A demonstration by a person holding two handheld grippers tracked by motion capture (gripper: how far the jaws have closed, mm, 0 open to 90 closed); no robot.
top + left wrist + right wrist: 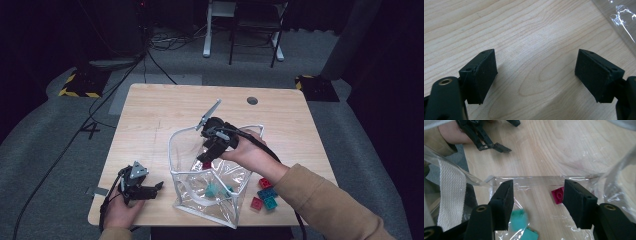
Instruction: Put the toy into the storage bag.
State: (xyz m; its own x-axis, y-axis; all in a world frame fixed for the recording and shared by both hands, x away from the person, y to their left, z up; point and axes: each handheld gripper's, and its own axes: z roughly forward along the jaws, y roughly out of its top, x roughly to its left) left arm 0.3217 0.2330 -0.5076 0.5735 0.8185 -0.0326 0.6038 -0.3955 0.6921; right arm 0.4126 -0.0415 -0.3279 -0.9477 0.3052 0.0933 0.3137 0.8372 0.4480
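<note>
1. High view: the right gripper (206, 161) dips into the mouth of a clear plastic pouch with white trim (176, 165).
2. Its jaws stand released; a magenta toy brick (559, 195) lies loose just beside one pad.
3. Teal bricks (212, 190) rest inside the pouch.
4. The left gripper (536, 75) gapes, holding nothing, over the wooden table (524, 30).

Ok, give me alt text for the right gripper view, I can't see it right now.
The right tool, jaws open, points down into a clear plastic bag on a wooden table. A magenta block lies by one jaw, teal blocks lower down, and the left tool rests beyond.
</note>
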